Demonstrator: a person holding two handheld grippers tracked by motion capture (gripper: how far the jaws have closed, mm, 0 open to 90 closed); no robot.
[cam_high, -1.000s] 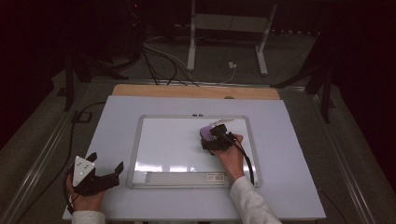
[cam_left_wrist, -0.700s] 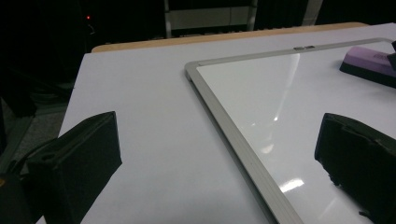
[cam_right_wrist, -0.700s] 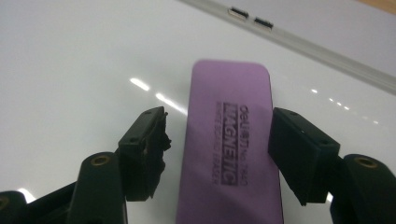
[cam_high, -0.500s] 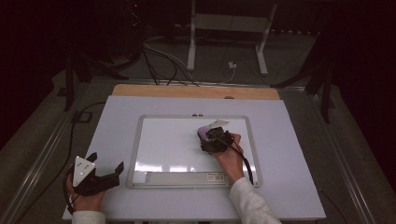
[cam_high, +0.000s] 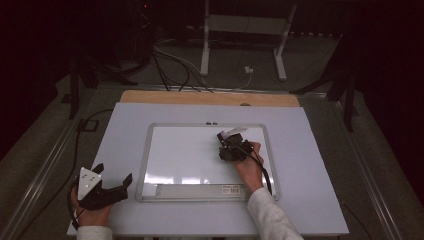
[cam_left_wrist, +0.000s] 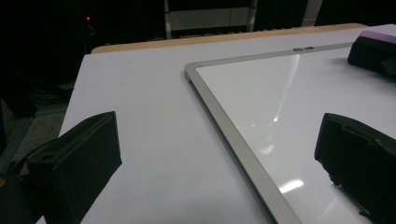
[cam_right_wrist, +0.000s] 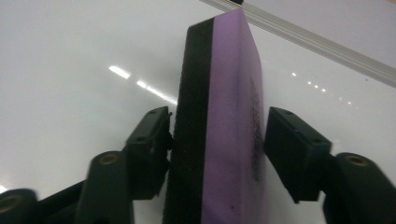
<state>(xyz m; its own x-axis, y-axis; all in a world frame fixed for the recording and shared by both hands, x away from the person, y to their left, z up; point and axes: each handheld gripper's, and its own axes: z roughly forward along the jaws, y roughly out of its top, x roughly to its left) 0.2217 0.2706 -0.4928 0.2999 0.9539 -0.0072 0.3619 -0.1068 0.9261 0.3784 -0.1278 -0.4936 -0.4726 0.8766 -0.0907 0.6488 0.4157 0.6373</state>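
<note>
A whiteboard (cam_high: 190, 160) with a silver frame lies flat on the pale table (cam_high: 125, 125). Over its upper right part, my right gripper (cam_high: 231, 146) is shut on a purple eraser (cam_high: 233, 133) with a black felt side. In the right gripper view the eraser (cam_right_wrist: 233, 116) stands on edge between the two jaws of the gripper (cam_right_wrist: 217, 135), close above the glossy board (cam_right_wrist: 70, 70). My left gripper (cam_high: 112, 174) rests open on the table, left of the board's near left corner. Nothing is between its jaws (cam_left_wrist: 219, 135). The board's frame (cam_left_wrist: 224, 126) runs between them.
A wooden strip (cam_high: 210, 98) edges the table's far side. Cables (cam_high: 170, 60) and a white stand (cam_high: 240, 30) lie on the dark floor beyond. A marker tray (cam_high: 200, 190) runs along the board's near edge. The right gripper with the eraser (cam_left_wrist: 373, 44) shows far right in the left gripper view.
The right gripper and the eraser have shifted only very slightly over the board. The left gripper has stayed where it was.
</note>
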